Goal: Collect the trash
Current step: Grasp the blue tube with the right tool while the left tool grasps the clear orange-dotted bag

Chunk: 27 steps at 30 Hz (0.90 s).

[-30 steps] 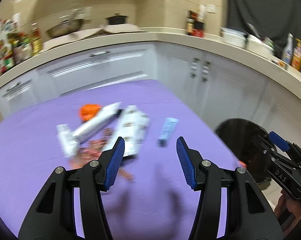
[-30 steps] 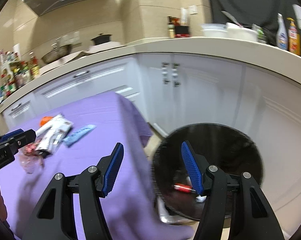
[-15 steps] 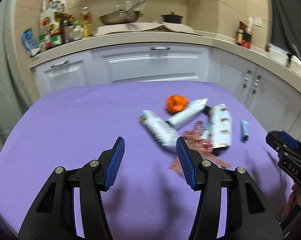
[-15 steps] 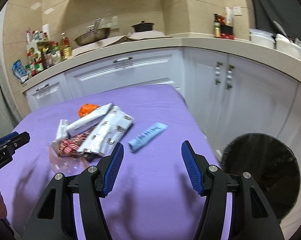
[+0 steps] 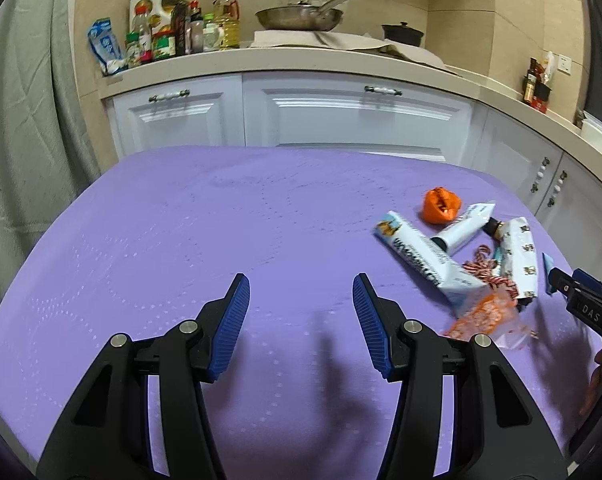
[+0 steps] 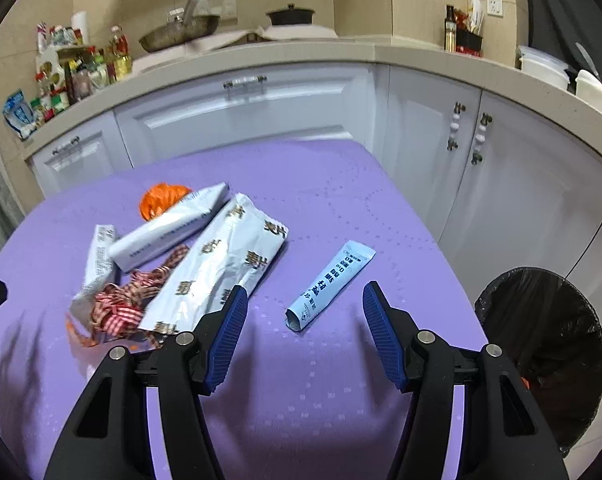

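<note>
Trash sits heaped at the right end of the purple table (image 5: 261,220); blue sachet (image 6: 329,284) lies apart from the pile (image 6: 189,264), on the side nearest the bin (image 6: 541,344), so I judge it the easy first pick. My right gripper (image 6: 305,320) hovers above it, tilted down, jaws half apart, empty. My left gripper (image 5: 297,312) is likewise parted and empty, over bare cloth, pile off to its right.

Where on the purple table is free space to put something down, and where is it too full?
The purple tablecloth is bare from the curtain side to the wrapper pile, including under the left gripper. A smaller bare strip lies between the blue sachet and the edge facing the trash bin. Crowded: the pile with the orange wrapper and checked ribbon.
</note>
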{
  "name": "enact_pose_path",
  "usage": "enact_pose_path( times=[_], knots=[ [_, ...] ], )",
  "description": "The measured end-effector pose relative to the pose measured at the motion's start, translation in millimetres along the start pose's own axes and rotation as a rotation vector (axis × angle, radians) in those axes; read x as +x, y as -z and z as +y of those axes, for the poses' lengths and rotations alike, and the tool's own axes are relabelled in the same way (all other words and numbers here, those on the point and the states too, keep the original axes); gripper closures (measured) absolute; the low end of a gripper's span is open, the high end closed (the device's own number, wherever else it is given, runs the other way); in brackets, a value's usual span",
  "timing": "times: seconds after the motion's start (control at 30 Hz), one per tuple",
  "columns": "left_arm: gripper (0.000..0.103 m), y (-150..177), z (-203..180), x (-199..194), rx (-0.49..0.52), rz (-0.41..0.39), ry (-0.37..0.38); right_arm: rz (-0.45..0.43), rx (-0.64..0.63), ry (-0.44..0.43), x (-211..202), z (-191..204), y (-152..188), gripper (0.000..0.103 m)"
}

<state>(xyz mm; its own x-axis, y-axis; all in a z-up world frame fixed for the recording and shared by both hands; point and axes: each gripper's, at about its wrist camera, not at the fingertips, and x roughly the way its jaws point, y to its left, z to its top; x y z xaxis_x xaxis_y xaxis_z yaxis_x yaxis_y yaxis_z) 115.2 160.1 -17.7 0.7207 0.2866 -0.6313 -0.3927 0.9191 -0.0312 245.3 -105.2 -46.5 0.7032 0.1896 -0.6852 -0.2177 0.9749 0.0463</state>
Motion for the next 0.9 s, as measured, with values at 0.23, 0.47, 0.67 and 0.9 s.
enact_pose_path(
  times=[0.23,0.47,0.67,0.9],
  knots=[
    [0.051,2,6,11,-0.014,0.029,0.021,0.089,0.033,-0.012,19,-9,0,0.063],
    [0.050,3,-7,14,-0.002,0.042,0.061,0.092,0.050,-0.033,18,-16,1,0.089],
    [0.049,7,-26,11,0.026,0.049,0.097,0.070,0.052,-0.041,6,-23,6,0.090],
    [0.043,15,-59,4,0.068,0.059,0.157,0.038,0.069,-0.049,-14,-43,16,0.090]
  ],
)
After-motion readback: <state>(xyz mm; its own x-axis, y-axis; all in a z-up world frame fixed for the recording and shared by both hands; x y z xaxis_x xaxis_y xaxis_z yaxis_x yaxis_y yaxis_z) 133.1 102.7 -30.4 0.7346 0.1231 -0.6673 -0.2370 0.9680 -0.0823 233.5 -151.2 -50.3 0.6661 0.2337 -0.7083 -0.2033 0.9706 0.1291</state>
